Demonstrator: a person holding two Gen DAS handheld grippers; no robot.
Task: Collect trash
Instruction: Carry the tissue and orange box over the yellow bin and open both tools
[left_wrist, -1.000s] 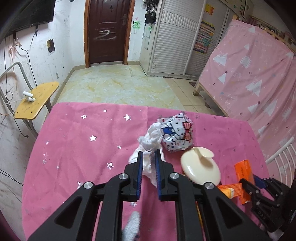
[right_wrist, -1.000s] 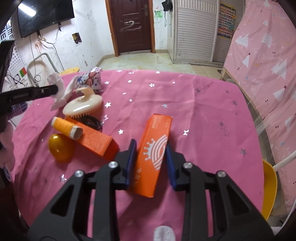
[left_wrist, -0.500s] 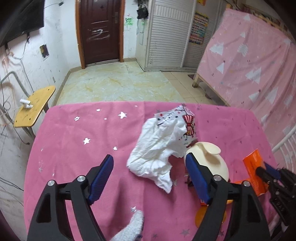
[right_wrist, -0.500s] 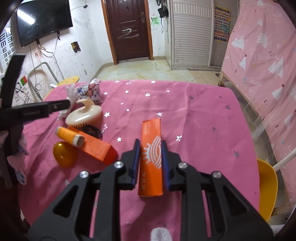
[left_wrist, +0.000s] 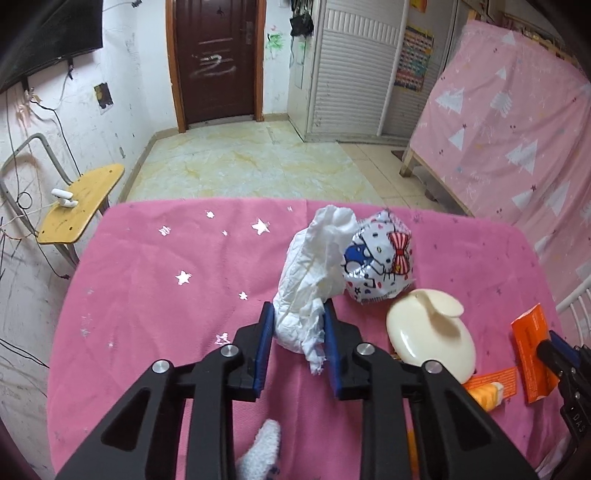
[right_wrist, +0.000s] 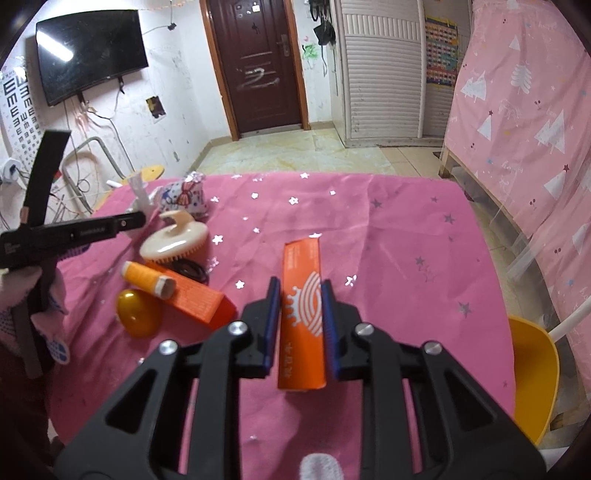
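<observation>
Both wrist views sit close above the pink tabletop (left_wrist: 155, 295), angled down, facing the far door (right_wrist: 255, 66) — shared: cream brush (left_wrist: 430, 339), patterned wrapper (right_wrist: 183, 194).

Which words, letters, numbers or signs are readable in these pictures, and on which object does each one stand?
"E", rows of it turned different ways: eye chart on the wall beside the television.
"DAS": body of the right hand-held gripper, seen from the left wrist view.
Orange box held in the right hand-held gripper: characters along its side, too blurred to read.
Wall poster: a coloured grid, too small to read.
Door: white scribble, no readable word.
</observation>
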